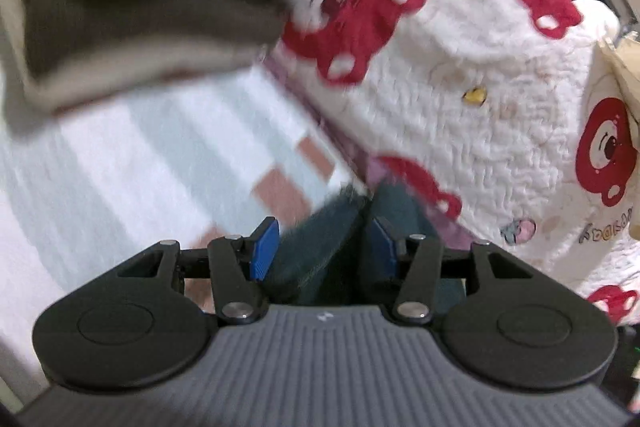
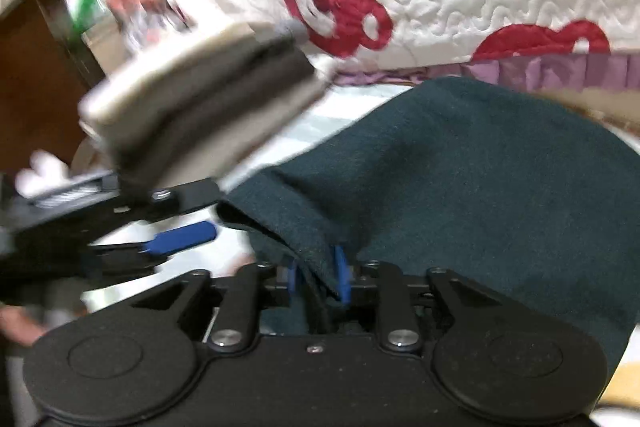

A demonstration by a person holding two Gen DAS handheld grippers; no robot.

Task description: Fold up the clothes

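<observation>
Dark-green cloth [image 2: 480, 179]: the garment to fold; soft knit, spread over the striped sheet [image 1: 100, 187], one edge bunched and raised into both grippers.
Right gripper [image 2: 318, 277]: jaws together, clamped on a doubled fold of the green edge; blue pads [image 2: 342, 273] nearly buried in it.
Left gripper [image 1: 326, 247]: jaws part-closed on a thick wad of the same cloth, fabric filling the gap between the blue pads [image 1: 264, 247].
Left gripper from the right wrist view: body seen side-on, upper left, blurred; one blue finger pointing toward the cloth, close beside the right gripper.
Bear-print quilt [image 1: 460, 75]: white, red bears, heaped along the far side of the sheet, purple frill [image 2: 560, 71] just beside the garment.
Risk, slip: likely shallow bite on a bulky wad; a quick pull could tug the edge free on one side and skew the fold.
Risk, snag: cloth carried toward the quilt could drag over the frill and bunch.
Risk, collision: grippers close together; crossing paths could knock fingers.
Risk, layers: cannot tell how many layers sit in each grip; uneven layers would leave a crooked crease.
</observation>
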